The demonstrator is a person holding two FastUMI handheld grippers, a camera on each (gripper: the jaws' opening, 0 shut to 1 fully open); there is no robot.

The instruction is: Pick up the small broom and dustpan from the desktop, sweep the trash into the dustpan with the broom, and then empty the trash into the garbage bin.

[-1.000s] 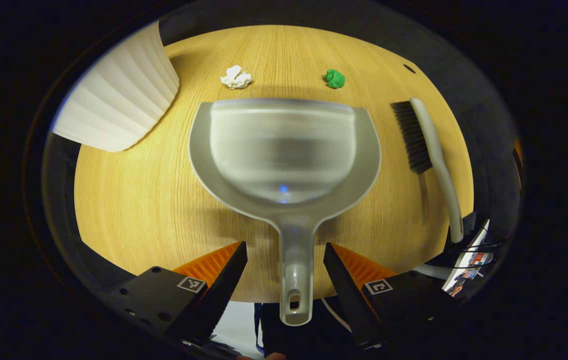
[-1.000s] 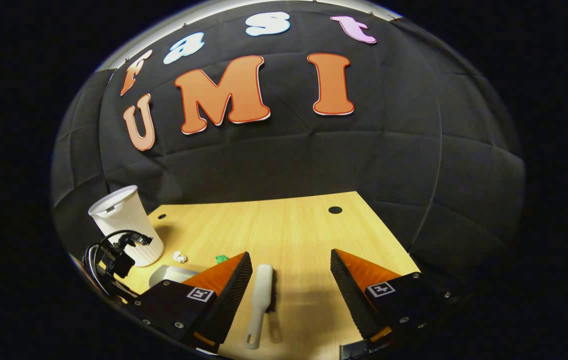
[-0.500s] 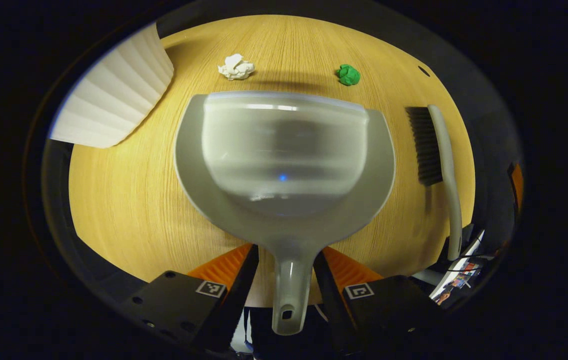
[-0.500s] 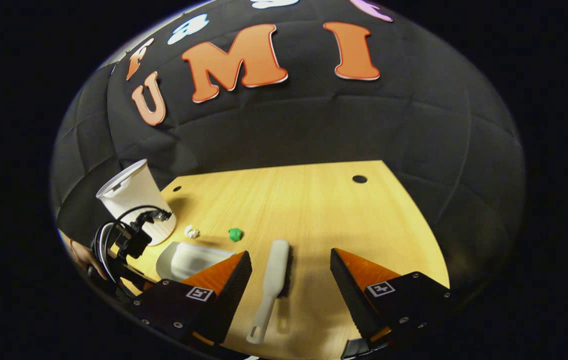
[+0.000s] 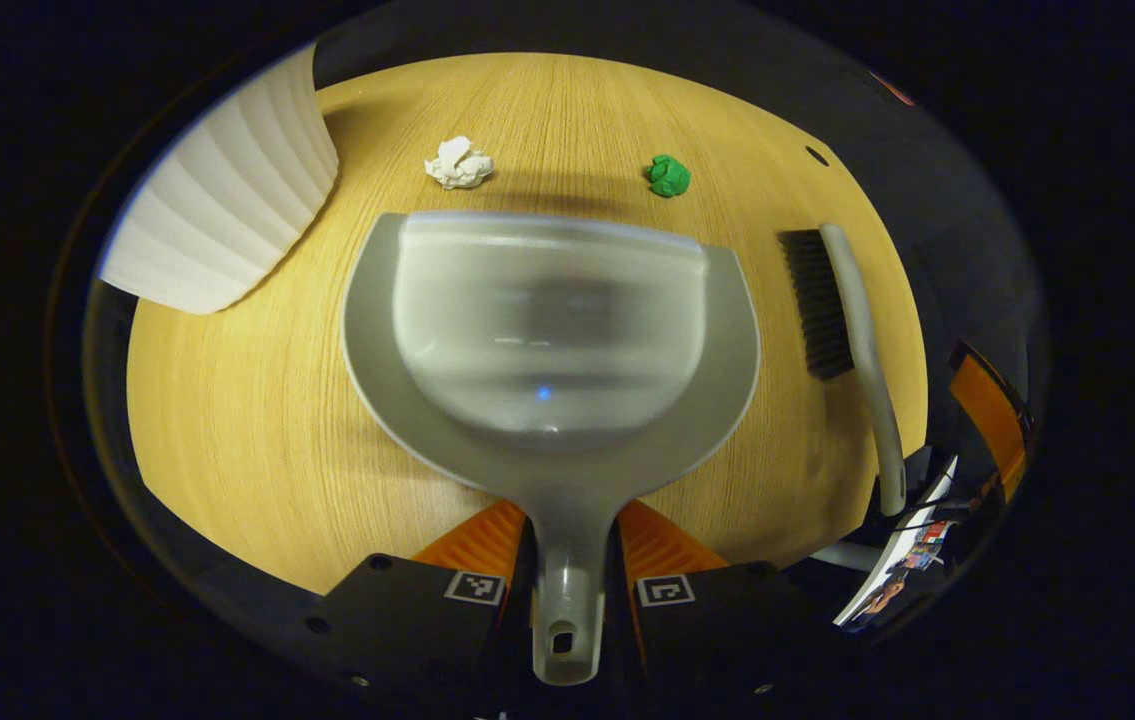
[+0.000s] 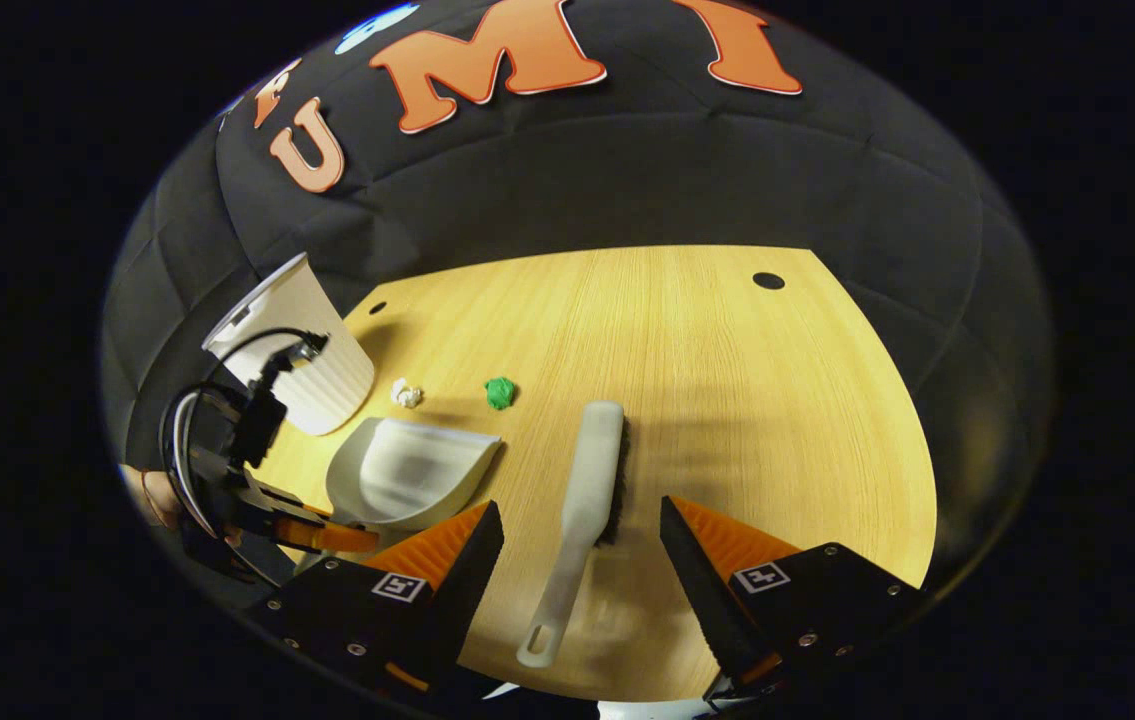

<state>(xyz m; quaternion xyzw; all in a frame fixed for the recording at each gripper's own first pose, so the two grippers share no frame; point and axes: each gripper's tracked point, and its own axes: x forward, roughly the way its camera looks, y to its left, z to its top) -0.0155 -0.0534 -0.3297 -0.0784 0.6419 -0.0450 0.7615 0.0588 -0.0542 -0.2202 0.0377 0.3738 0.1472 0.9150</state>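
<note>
- Left gripper view: the left gripper has both fingers pressed against the handle of the grey plastic dustpan, which lies on the light wooden desktop.
- Beyond its lip lie a crumpled white paper ball and a green paper ball; a ribbed white garbage bin stands left.
- Right gripper view: the right gripper is spread wide above the handle of the small grey broom, not touching it.
</note>
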